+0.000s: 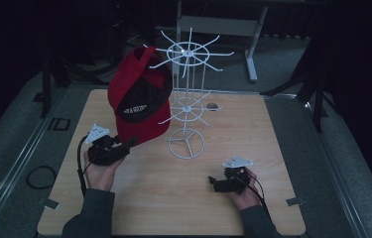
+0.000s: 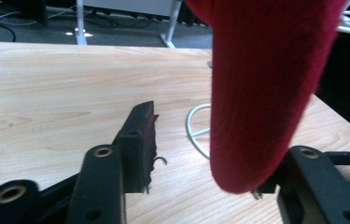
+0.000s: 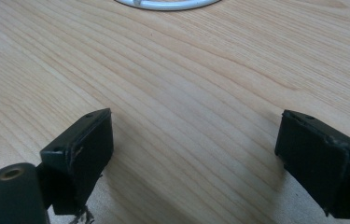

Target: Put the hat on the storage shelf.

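The red cap (image 1: pixel 141 99) hangs from the white wire rack (image 1: pixel 187 96) (near the desk's far edge), so the left gripper (image 2: pixel 210 154) has its jaws apart around the brim without pinching, while the right gripper (image 3: pixel 196 158) waits, spread wide and empty, over the desk's near right corner.

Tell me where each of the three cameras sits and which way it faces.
High view: above the person's side, looking forward and down at the table, red cap on the white rack; forearms, left gripper, right gripper.
Left gripper view: rides that gripper, facing the cap's brim between open jaws.
Right gripper view: rides that gripper, facing bare tabletop, jaws open.
Shared: both gripper views catch the rack's base ring.
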A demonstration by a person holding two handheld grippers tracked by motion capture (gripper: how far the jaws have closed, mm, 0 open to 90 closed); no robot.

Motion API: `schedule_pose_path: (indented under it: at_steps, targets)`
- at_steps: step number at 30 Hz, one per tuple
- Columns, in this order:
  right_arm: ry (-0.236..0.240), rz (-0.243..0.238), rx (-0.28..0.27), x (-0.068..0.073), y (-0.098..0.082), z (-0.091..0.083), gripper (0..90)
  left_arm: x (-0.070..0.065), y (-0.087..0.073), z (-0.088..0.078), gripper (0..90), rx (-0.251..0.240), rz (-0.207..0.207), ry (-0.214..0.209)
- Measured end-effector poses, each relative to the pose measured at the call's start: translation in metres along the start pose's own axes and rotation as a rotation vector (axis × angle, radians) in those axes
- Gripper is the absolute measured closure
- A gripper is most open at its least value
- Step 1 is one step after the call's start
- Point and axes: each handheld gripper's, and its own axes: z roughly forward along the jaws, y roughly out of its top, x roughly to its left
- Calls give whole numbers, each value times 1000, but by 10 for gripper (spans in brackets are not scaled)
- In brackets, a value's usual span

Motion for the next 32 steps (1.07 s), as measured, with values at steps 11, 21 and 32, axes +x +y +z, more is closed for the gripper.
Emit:
schedule_pose_path:
  at_steps: [11, 21, 32]
  targets:
    - [0, -2, 0, 0, 0, 0, 112, 4, -12, 2, 430, 14, -16, 0]
    - [-1, -5, 1, 0, 0, 0, 112, 6, -25, 3, 412, 25, -33, -28]
    - [-1, -5, 1, 0, 0, 0, 112, 12, -44, 6, 406, 36, -4, -8]
